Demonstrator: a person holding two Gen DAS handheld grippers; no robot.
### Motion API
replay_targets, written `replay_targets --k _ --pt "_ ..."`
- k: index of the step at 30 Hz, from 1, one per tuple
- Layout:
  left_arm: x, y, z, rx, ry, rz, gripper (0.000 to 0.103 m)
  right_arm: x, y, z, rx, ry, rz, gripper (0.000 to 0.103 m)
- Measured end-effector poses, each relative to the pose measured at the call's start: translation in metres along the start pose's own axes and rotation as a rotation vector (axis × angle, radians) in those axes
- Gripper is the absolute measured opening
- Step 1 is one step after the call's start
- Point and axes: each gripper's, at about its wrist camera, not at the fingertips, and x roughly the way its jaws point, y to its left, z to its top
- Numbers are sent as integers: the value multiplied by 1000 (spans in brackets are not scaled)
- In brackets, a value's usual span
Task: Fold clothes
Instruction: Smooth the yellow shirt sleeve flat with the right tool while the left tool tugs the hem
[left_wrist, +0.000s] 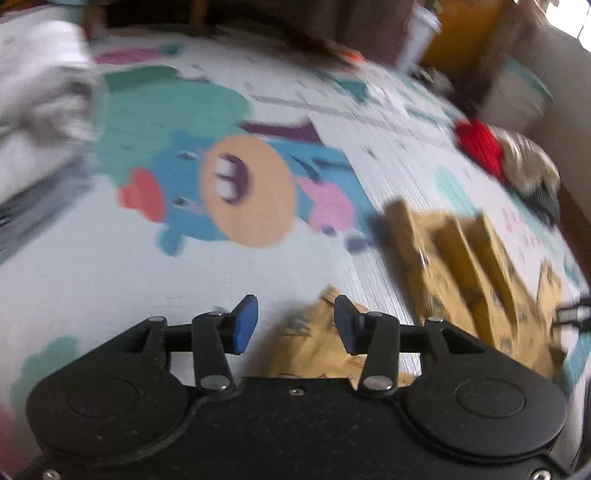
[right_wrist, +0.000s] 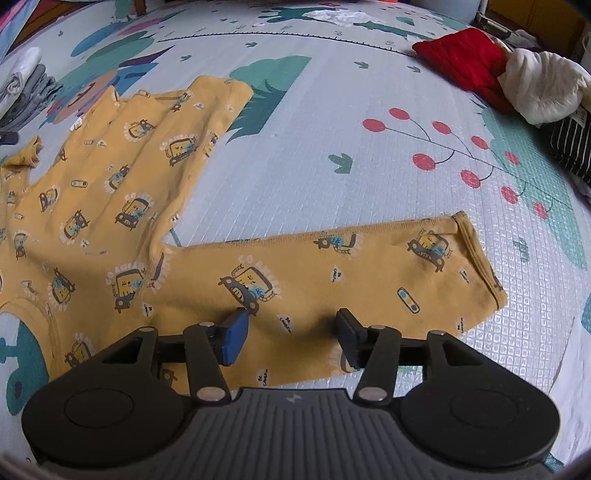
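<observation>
A: Why is the yellow shirt (right_wrist: 122, 192) spread flat on the play mat (right_wrist: 332, 122)?

B: I'd judge it is laid out for folding. In the right wrist view its body runs up toward ten o'clock, and one sleeve (right_wrist: 351, 273) stretches out toward three o'clock, cuff at the far end. Nothing looks folded yet.

A: And the right gripper (right_wrist: 291, 332)?

B: It hangs just above that sleeve, jaws spread wide with nothing between them. My guess is it is lined up to pinch the sleeve and bring it over the body.

A: The left gripper (left_wrist: 295, 321)?

B: Also spread apart and empty. That view is blurred, but a piece of the same yellow cloth (left_wrist: 472, 266) lies below the fingers and out toward three o'clock.

A: Any baskets or bins holding the clothes?

B: None that I can make out. Clothes sit straight on the mat: a stack of grey and white garments (right_wrist: 22, 85) at ten o'clock, looking already folded, and a loose heap at two o'clock, with a red item (right_wrist: 461, 66), a cream one (right_wrist: 543, 88) and something striped (right_wrist: 572, 144) touching each other.
</observation>
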Motion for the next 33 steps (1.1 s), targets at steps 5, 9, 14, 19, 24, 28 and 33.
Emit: replay_targets --k 5,9,14,19,24,28,33 --pt "13 -6 -2 75 44 -63 15 1 -1 2 6 8 16 61" --pt "-9 7 -9 -13 -58 -27 2 2 1 2 -7 10 27 66" --pt "-65 60 -43 -450 -281 125 1 2 0 2 0 9 40 68" --pt "-74 91 -85 -574 -216 310 14 2 -1 3 2 10 40 69" --pt "-75 90 -97 -551 -204 303 27 1 -3 3 3 5 13 68" --pt "-63 62 -73 -282 -192 299 27 -3 -5 5 -7 -37 -49 67" --pt "-26 26 -55 18 -90 303 31 -7 -15 6 -2 -74 -97 67"
